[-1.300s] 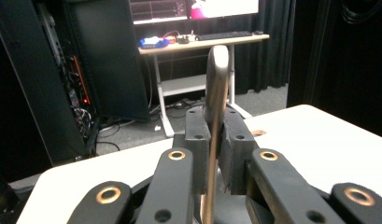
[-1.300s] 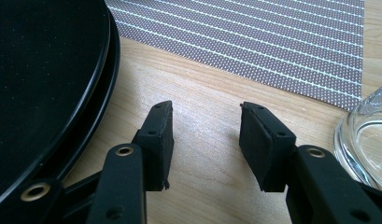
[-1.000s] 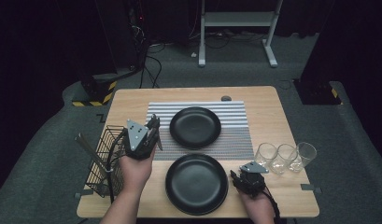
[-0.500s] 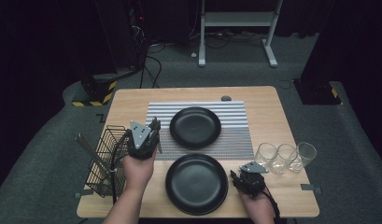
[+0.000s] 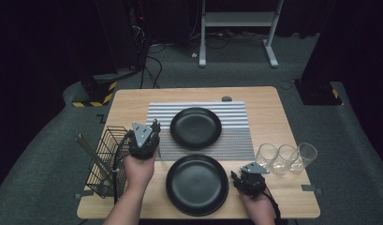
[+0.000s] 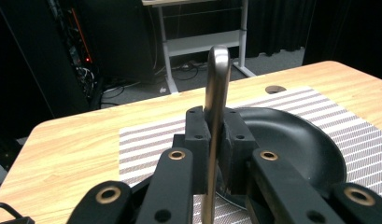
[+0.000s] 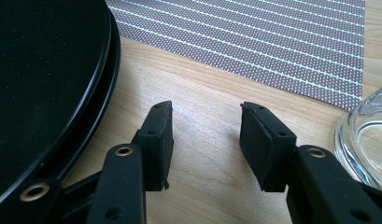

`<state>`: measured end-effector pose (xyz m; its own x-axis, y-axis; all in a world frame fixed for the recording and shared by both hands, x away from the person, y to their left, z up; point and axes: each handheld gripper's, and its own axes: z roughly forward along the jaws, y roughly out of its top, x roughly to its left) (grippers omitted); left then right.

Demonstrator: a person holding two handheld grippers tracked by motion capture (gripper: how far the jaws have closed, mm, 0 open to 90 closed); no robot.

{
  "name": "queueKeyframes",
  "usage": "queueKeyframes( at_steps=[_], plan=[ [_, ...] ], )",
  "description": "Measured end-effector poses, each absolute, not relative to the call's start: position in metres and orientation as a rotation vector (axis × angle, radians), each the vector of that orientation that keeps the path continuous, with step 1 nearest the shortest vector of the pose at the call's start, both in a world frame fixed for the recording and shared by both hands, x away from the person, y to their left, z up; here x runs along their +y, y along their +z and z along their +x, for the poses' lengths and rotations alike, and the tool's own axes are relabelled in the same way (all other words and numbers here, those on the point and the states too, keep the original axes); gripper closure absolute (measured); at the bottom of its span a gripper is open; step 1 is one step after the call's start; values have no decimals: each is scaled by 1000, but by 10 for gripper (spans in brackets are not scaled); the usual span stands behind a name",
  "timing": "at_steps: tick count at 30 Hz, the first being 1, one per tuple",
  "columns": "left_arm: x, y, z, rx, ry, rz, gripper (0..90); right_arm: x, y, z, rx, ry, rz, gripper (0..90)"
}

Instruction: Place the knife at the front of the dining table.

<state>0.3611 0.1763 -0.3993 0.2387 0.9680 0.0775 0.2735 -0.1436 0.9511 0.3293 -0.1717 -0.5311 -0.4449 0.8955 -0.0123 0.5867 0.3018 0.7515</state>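
Left tool [image 6: 215,140] clamping metal utensil handle [image 6: 216,88], hovering beside far plate [image 5: 195,127]. Right tool [image 7: 206,140] resting apart, gripping nothing, on worktop [image 7: 202,88] well off far plate.

Bare wood runs along the table [image 5: 133,105] at frame left and top. Wire basket [image 5: 102,159] blocks lower left; two black plates [image 5: 195,128] fill centre; three glasses [image 5: 285,158] crowd lower right.
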Motion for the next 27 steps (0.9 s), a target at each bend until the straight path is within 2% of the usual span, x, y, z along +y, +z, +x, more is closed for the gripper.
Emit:
queueKeyframes(
  at_steps=[27],
  plan=[
    [170, -403, 411, 1256, 932, 1598, 829, -172, -531, 329, 2144, 961, 1318, 543]
  ],
)
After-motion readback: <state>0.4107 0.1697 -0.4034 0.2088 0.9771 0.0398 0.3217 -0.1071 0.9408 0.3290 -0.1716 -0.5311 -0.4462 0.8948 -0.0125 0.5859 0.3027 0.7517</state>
